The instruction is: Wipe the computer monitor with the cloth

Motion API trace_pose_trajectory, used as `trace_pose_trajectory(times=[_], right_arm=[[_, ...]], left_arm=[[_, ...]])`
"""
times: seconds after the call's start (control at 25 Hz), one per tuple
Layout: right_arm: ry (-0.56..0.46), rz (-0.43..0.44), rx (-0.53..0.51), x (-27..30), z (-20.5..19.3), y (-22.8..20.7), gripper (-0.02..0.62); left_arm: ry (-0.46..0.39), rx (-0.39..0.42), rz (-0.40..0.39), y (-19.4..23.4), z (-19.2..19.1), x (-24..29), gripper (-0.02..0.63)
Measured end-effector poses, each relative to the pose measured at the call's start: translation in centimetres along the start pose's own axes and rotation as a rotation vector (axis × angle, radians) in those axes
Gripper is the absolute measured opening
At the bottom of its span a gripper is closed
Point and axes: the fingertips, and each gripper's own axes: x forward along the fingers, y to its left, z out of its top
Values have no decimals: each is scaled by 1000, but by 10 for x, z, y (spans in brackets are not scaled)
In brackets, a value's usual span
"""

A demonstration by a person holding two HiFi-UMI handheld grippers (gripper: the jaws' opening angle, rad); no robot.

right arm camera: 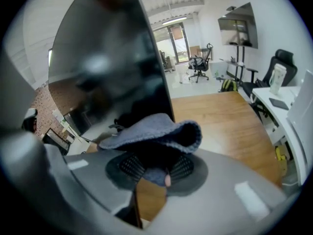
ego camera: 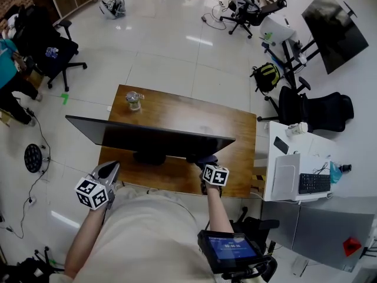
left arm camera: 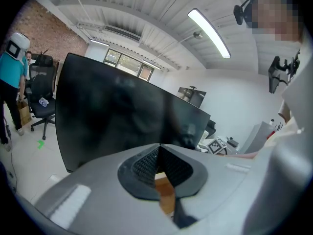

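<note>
The monitor (ego camera: 147, 137) stands near my side of the wooden table (ego camera: 235, 131), its dark screen facing me. The blue-grey cloth (right arm camera: 156, 133) is bunched at the screen's lower right edge (whether it touches the glass I cannot tell). My right gripper (right arm camera: 155, 168) has its jaws clamped on that cloth, a fold flopping over the pads. My left gripper (left arm camera: 159, 153) hangs off the monitor's lower left corner, just past the table edge, jaws closed together with nothing between them. Under the monitor sits its black stand (ego camera: 150, 156). Behind the monitor, toward its left end, a small clear container (ego camera: 134, 100) stands alone. The rest of the tabletop behind and to the right of the monitor is bare wood. Right of the monitor, just beyond the table's edge, a white desk (ego camera: 283, 175) carries a keyboard (ego camera: 314, 183), and a black office chair (ego camera: 315, 109) stands behind that.
</note>
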Motion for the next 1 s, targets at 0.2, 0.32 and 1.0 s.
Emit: trace_pose_trajectory(times=[0.2,0.32,1.0], right_arm=[[39,-10,7,13,-14,-4,96],[70,-37,2,18,-24,-12,97],[162,-92,25,51,-58,-26,97]], left_arm=[[14,-3,-7,4,1,3,-8],[19,-4,-10,2,0,6,-8],[16,-53,49,24,-11,-23,-8]])
